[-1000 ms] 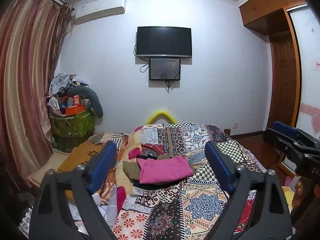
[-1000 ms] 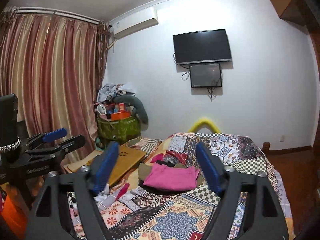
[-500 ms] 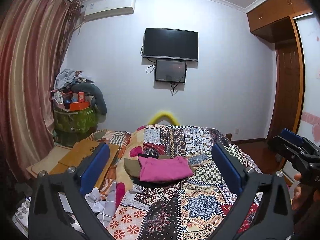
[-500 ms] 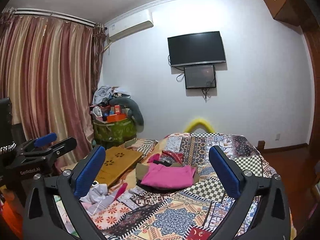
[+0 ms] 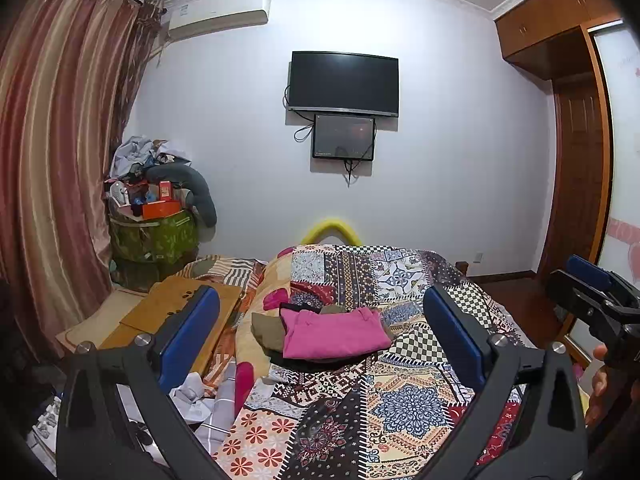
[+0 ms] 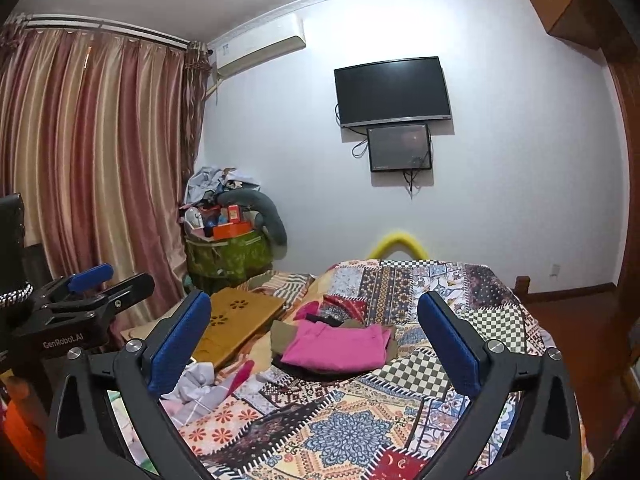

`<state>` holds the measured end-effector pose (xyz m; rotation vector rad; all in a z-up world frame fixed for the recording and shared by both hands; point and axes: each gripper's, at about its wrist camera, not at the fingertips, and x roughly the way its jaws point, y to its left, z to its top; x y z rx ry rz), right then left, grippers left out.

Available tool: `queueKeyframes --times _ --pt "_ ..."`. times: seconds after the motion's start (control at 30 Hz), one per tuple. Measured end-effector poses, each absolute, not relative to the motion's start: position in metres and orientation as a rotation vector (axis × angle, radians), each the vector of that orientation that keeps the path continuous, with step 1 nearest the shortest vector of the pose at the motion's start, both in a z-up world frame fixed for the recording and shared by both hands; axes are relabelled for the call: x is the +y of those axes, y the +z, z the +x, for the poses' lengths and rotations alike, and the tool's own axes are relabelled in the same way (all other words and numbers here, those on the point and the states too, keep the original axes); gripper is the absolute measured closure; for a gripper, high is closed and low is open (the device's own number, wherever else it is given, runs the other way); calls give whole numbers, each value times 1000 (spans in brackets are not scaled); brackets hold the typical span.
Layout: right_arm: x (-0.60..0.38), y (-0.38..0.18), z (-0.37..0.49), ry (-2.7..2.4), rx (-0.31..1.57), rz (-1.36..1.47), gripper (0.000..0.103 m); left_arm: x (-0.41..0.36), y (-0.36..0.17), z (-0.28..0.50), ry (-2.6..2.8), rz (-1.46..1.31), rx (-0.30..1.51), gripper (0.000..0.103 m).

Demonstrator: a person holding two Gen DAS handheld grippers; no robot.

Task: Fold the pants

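Note:
A folded pink pair of pants (image 5: 334, 334) (image 6: 336, 344) lies on top of a small stack of olive and black garments in the middle of the bed. My left gripper (image 5: 319, 304) hovers well short of the stack, open wide, with nothing between its blue pads. My right gripper (image 6: 313, 302) is held the same way, open and empty, also short of the stack. Each gripper appears in the other's view: the right gripper (image 5: 588, 288) at the right edge, the left gripper (image 6: 108, 280) at the left edge.
A patchwork quilt (image 5: 404, 400) covers the bed. A wooden lap table (image 6: 236, 320) and loose pale clothes (image 6: 192, 388) lie on its left side. A cluttered green hamper (image 5: 154, 236) and a curtain stand at left, a wardrobe (image 5: 576, 184) at right. A person's hand (image 5: 598, 384) shows at the right edge.
Both grippers' jaws have spread wider than a second ago. The hands have stayed almost in place and the pink pants have not moved.

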<state>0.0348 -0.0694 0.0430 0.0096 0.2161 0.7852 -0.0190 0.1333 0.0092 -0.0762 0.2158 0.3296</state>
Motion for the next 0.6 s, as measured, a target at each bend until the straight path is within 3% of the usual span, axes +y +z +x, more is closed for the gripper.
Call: queueKeyframes --times 0.6 --pt "-74 46 35 778 217 18 0 129 10 -14 315 -54 220 0"
